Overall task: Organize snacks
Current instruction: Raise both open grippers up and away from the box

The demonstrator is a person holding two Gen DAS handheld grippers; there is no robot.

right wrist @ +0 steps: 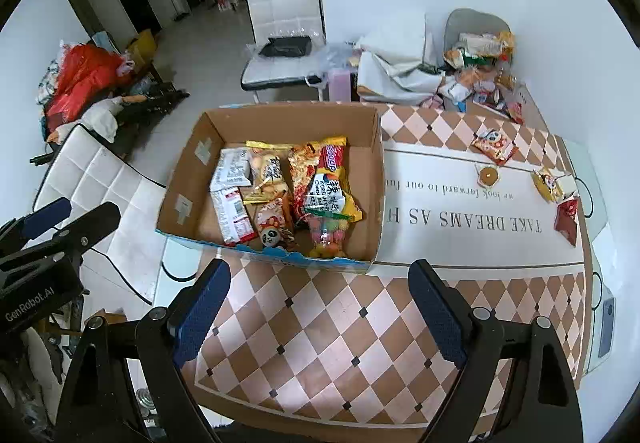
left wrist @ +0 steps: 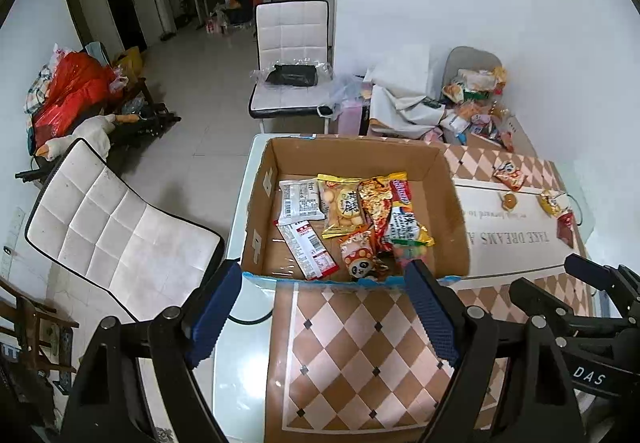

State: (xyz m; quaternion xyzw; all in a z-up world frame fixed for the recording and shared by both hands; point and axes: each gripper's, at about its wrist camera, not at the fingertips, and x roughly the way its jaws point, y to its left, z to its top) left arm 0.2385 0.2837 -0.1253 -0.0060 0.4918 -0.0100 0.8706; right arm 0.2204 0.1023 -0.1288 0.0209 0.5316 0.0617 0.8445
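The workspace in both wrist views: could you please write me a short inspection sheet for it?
Surface: table under a diamond-pattern cloth with printed text.
Job's things: open cardboard box holding snack packets; four loose snacks on the cloth, including a panda packet and a red packet.
Clutter: heap of packets at the far end.
Grippers: left gripper and right gripper open, empty.
Cables: dark cable beside the table.
Surroundings: white chairs, red bag, tiled floor.
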